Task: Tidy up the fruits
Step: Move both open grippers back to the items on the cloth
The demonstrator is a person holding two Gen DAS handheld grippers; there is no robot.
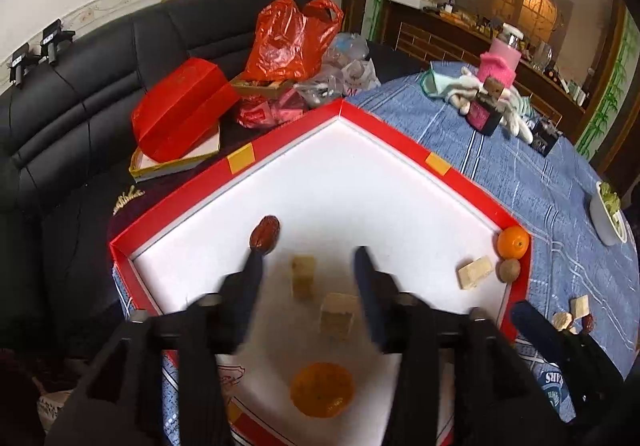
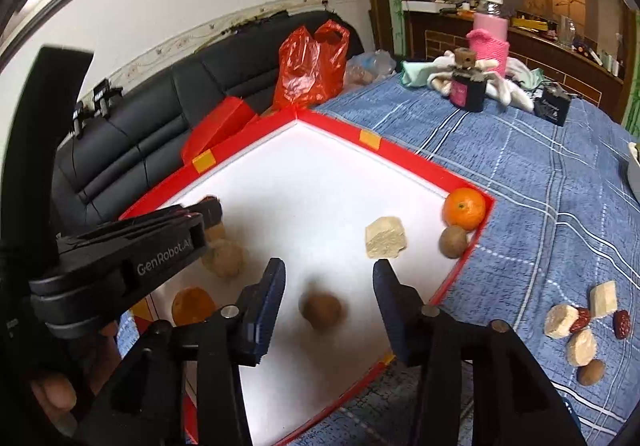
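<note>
Fruits lie loose in the red-rimmed tray [image 2: 466,266] on the desk: a brown one [image 2: 322,309] sits between the right gripper's [image 2: 329,270] half-open, empty fingers, the left gripper [image 1: 308,256] likewise open over an orange [image 1: 322,389].

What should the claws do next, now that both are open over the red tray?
Probably swing the right claw to the loose pieces on the blue cloth and pick one up. Both claws look empty, the brown fruit already lies in the red tray, and those pieces sit outside it.
</note>
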